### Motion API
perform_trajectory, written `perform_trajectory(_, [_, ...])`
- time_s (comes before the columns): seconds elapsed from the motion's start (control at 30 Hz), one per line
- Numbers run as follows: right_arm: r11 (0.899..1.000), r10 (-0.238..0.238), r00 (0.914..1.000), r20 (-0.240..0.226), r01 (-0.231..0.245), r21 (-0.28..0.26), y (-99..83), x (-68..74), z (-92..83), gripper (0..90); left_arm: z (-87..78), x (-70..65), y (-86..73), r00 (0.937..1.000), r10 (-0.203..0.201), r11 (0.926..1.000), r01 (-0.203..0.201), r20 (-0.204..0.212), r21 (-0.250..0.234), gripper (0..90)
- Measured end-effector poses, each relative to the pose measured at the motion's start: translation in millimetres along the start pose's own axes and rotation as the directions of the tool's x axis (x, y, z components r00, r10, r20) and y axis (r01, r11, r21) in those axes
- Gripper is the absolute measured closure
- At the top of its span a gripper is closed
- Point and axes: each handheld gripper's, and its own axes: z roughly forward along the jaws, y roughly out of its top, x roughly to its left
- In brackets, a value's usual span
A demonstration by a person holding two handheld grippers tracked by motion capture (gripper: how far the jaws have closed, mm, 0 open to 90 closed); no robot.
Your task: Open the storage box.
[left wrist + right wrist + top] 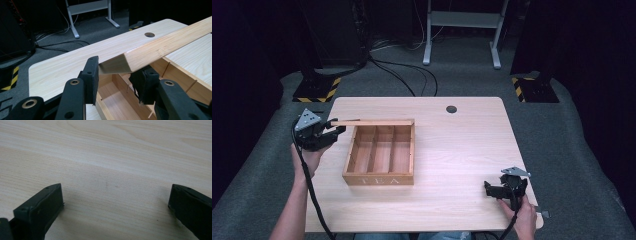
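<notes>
A wooden box marked TEA (378,180) stands left of centre on the light wooden table (462,150), with three long compartments showing under its raised lid (372,122). My left gripper (337,127) is at the lid's left end. In the left gripper view the lid's corner (162,47) lies between the jaws of that gripper (117,68), both pads press on it, and the box's inside (120,105) shows below. My right gripper (494,190) rests near the table's front right edge; in its own view the gripper (116,202) stands open over bare wood.
A round cable hole (451,109) sits near the table's far edge. Behind the table are a white frame (462,30), floor cables (412,75) and yellow-black striped stand bases (317,90). Bare tabletop stretches between the box and my right gripper.
</notes>
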Motion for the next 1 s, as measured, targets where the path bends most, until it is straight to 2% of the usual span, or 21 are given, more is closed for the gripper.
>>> perform_trajectory(0.13, [1.0,0.005,1.0,0.002,-0.005,-0.002,0.1,0.4,0.2,0.0,0.1,0.3,0.3,1.0,0.001,1.0,-0.001,0.001,0.0,58.4])
perform_trajectory(0.17, [1.0,-0.009,1.0,-0.003,0.009,0.003,-0.2,-0.6,-0.2,0.0,0.1,0.3,0.4,1.0,0.001,1.0,-0.001,0.001,0.001,58.4])
perform_trajectory(0.2, [1.0,0.004,1.0,-0.002,-0.004,-0.002,0.0,0.2,0.0,0.0,0.1,0.4,0.4,1.0,0.002,1.0,-0.002,0.001,0.001,58.4])
perform_trajectory(0.23, [1.0,-0.007,1.0,-0.002,0.007,0.002,-0.1,-0.5,-0.2,0.0,0.0,0.4,0.5,1.0,0.003,1.0,-0.003,0.002,0.002,58.4])
perform_trajectory(0.33, [1.0,0.005,1.0,0.001,-0.005,-0.002,0.1,0.3,0.2,0.0,0.2,0.5,0.5,1.0,0.004,1.0,-0.004,0.002,0.0,58.4])
perform_trajectory(0.37, [1.0,-0.007,1.0,-0.003,0.007,0.002,-0.1,-0.6,-0.3,0.0,0.3,0.5,0.6,1.0,0.004,1.0,-0.004,0.002,0.0,58.4])
perform_trajectory(0.6, [1.0,0.005,1.0,0.001,-0.005,-0.002,0.1,0.3,0.2,0.0,0.5,0.8,1.1,1.0,0.006,1.0,-0.006,0.002,-0.001,58.4])
perform_trajectory(0.67, [1.0,-0.007,1.0,-0.002,0.007,0.002,-0.1,-0.4,-0.2,0.0,0.5,0.9,1.3,1.0,0.007,1.0,-0.007,0.003,0.0,58.4])
perform_trajectory(0.7, [1.0,0.005,1.0,0.001,-0.005,-0.002,0.1,0.3,0.2,0.0,0.6,1.0,1.5,1.0,0.006,1.0,-0.006,0.003,0.0,58.4])
perform_trajectory(1.0, [1.0,0.005,1.0,0.002,-0.005,-0.002,0.1,0.4,0.2,0.0,0.4,1.4,1.7,1.0,0.006,1.0,-0.006,0.007,0.002,58.4])
